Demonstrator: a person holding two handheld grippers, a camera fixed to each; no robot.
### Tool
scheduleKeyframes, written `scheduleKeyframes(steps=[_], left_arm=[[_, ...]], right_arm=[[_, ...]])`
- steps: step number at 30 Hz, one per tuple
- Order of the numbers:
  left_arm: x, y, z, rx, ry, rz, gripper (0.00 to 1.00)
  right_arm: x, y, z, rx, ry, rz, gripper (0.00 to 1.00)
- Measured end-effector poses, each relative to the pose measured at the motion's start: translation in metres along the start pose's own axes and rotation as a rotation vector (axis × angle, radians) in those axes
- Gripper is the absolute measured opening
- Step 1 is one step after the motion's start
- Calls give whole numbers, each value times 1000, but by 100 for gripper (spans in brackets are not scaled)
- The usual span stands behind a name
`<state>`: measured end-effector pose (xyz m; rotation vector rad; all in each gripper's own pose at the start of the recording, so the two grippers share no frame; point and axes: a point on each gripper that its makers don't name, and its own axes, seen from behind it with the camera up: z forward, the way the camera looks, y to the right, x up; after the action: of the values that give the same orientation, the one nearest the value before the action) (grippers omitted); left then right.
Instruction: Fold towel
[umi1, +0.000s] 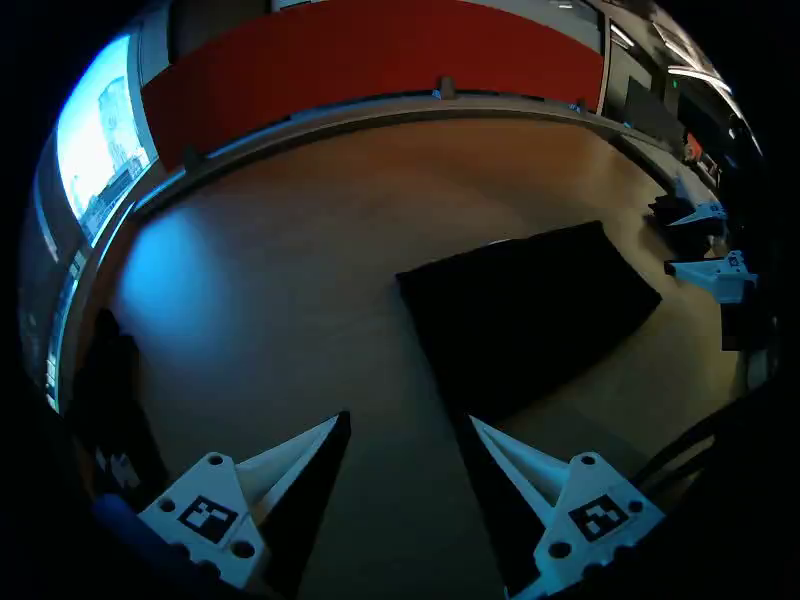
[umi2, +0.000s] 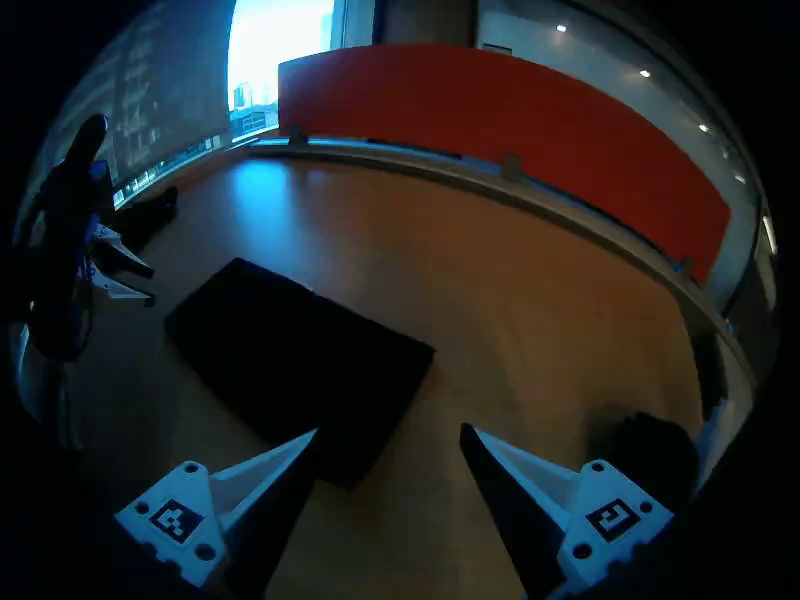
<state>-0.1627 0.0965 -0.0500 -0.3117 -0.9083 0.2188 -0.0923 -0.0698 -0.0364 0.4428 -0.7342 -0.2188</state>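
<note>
Wooden surface (umi1: 300, 300) carries the dark towel (umi1: 525, 315), lying flat as a rectangle. In the left gripper view it sits at 1 o'clock from the left tool (umi1: 410, 440), whose fingers are spread wide and hold nothing. In the right gripper view it sits at 11 o'clock from the right tool (umi2: 390, 445), which is equally wide and empty. There a dark lump (umi2: 655, 455) rests at 4 o'clock. A red panel (umi1: 380, 60) lines the far edge.
</note>
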Motion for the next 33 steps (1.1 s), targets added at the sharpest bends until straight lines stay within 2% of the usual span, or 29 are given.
scheduleKeyframes(steps=[16,24,28,33], left_arm=[[-20,-10,-18,32,2,-49,76],[-27,-12,-27,44,5,-66,76],[-32,-13,-32,51,6,-83,76],[-40,-15,-38,61,4,-101,76]], right_arm=[[3,-9,4,60,-6,-56,100],[-8,-20,6,120,-37,-96,100],[-19,-25,7,151,-67,-131,96],[-33,-27,10,175,-112,-170,86]])
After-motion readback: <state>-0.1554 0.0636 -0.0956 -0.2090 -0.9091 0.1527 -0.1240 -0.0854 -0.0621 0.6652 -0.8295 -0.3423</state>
